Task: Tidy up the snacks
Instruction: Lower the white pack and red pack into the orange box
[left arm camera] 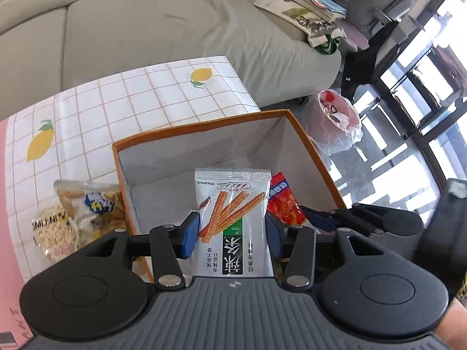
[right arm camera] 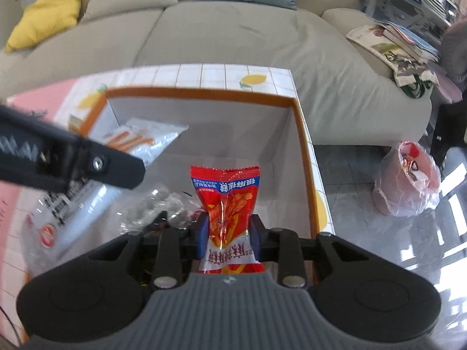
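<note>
My left gripper point(left arm camera: 233, 230), blue pads half spread, clamps a glossy white foil packet printed with orange spicy sticks point(left arm camera: 233, 221), both angled down over the orange-rimmed, grey-lined fabric box point(left arm camera: 201, 127). My right gripper point(right arm camera: 229, 233) pinches a crinkly red snack pouch with a serrated top point(right arm camera: 226, 201), narrow grip, tilted into the same box. Clear bags of pale puffed snacks point(left arm camera: 73, 218) lie on the lemon-print tiled tablecloth point(left arm camera: 116, 102) just beside the box; a blurred clear wrapper point(right arm camera: 154, 207), possibly inside it.
</note>
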`<state>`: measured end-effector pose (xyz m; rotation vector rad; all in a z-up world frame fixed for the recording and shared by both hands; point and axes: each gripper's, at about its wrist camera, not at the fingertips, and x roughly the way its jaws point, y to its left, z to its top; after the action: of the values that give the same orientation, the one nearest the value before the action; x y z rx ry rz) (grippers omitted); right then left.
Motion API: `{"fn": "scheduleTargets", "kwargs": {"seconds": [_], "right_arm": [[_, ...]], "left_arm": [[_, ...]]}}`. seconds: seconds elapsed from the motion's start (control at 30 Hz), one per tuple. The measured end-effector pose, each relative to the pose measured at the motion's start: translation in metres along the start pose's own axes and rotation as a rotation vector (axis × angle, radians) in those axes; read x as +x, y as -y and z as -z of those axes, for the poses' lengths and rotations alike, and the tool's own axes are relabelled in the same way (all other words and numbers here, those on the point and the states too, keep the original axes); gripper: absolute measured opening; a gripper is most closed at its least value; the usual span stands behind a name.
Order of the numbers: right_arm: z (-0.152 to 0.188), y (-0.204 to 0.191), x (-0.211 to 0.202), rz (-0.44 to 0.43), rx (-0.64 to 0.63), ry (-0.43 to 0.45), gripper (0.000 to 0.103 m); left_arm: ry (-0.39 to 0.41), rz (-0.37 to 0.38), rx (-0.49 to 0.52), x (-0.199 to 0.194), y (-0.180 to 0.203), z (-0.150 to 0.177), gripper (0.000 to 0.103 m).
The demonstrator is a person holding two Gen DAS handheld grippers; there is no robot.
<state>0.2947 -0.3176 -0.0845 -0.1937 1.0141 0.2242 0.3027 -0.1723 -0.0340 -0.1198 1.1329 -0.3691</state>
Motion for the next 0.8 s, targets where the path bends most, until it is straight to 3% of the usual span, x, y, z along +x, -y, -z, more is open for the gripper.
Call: {"fn": "scheduleTargets", "kwargs": {"seconds": [0.17, 0.3, 0.57, 0.8], "right_arm": [[-0.002, -0.004, 0.019, 0.016, -0.073, -0.035, 0.029], [-0.005, -0.008, 0.021, 0.023, -0.128, -0.027, 0.038], [0.0, -0.003, -0.004, 0.022, -0.197, 0.019, 0.041], [0.009, 0.012, -0.031, -0.005, -0.193, 0.063, 0.043]], "left_arm": [[-0.019, -0.029, 0.016, 0.01, 0.003, -0.009, 0.054], [-0.047, -0.027, 0.004, 0.018, 0.0, -0.011, 0.054], [-0.089, -0.053, 0.012, 0.032, 0.005, -0.013, 0.054], [-0.147, -0.14, 0.029, 0.063, 0.018, -0.015, 0.055]]}}
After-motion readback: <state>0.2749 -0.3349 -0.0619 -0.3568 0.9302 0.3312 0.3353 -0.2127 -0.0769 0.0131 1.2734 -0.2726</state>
